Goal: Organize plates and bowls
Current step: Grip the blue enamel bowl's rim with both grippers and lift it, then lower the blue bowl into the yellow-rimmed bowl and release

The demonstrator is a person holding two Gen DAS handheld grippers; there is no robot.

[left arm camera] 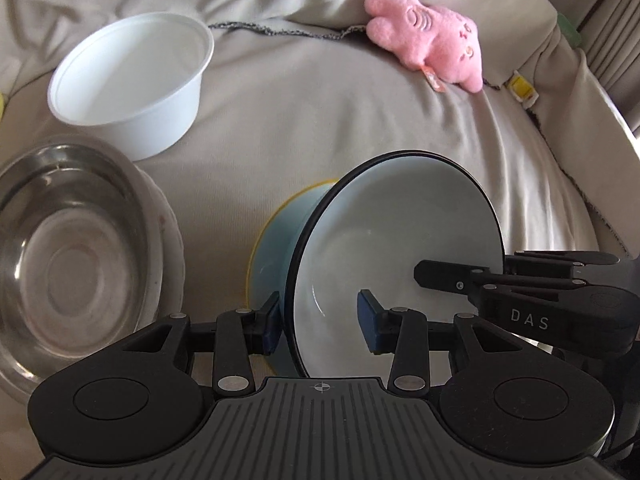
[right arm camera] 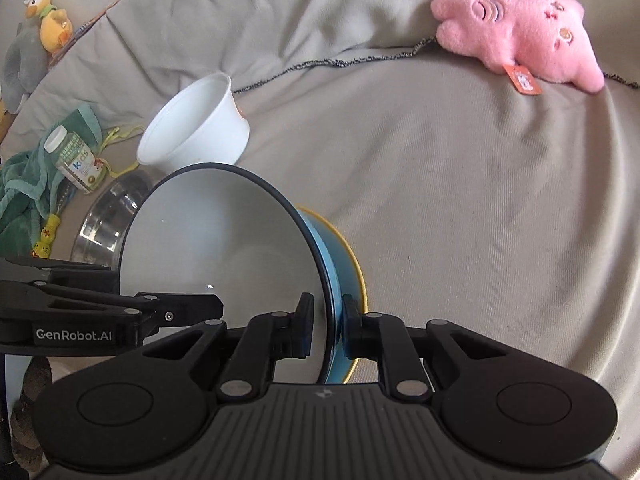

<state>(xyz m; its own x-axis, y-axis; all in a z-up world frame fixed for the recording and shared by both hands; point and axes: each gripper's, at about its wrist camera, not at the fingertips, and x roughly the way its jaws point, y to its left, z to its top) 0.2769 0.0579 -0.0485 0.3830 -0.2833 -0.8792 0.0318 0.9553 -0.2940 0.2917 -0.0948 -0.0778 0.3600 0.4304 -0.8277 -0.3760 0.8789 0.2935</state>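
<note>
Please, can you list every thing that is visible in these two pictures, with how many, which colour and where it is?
dark-rimmed bowl: 1, pale blue-white, tilted, centre, between both grippers
yellow-rimmed bowl: 1, light blue, directly behind the dark-rimmed bowl
plastic bowl: 1, white, far left
steel bowl: 1, silver, near left
plush toy: 1, pink, far right
bottle: 1, white cap, on green cloth, far left
duck toy: 1, yellow, top left
sheet: 1, beige, under everything
left gripper: open around the dark rim
right gripper: shut on that rim
</note>
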